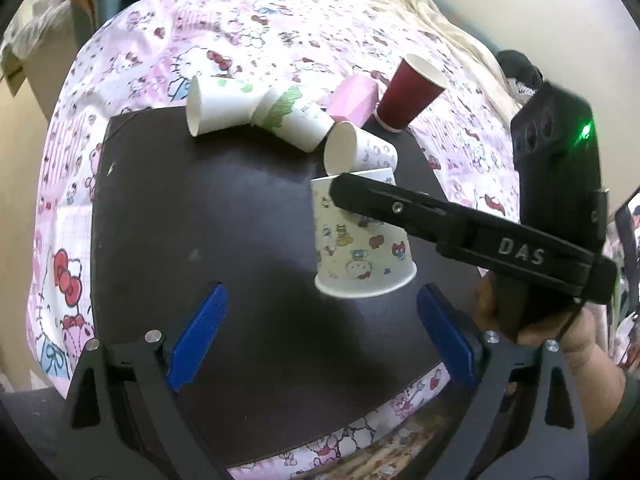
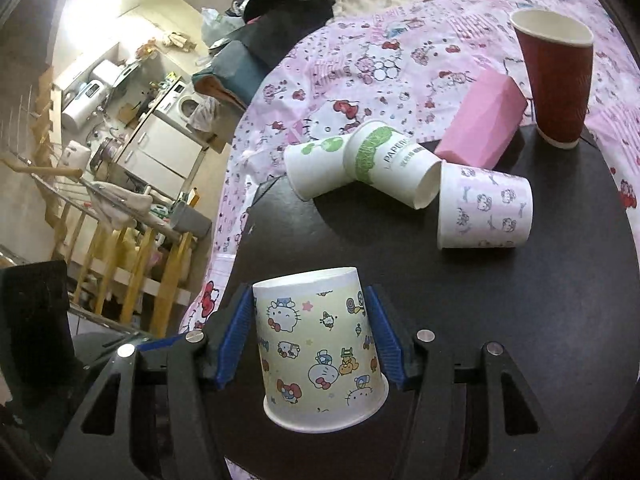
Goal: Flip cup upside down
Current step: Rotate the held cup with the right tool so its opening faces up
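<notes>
A cartoon-printed paper cup point(image 2: 320, 350) sits between the blue pads of my right gripper point(image 2: 310, 320), which is shut on it. The cup is upside down, rim toward the dark table point(image 2: 560, 320), base up. In the left wrist view the same cup point(image 1: 360, 248) hangs just above the table with the right gripper's black finger point(image 1: 400, 206) across its upper side. My left gripper point(image 1: 320, 316) is open and empty, low over the table in front of the cup.
Several cups lie on their sides at the table's far end: two white with green print point(image 2: 384, 160), one white with pink print point(image 2: 484, 210), one pink point(image 2: 480, 120). A dark red cup point(image 2: 556, 80) stands upright. A patterned pink sheet point(image 2: 360, 60) surrounds the table.
</notes>
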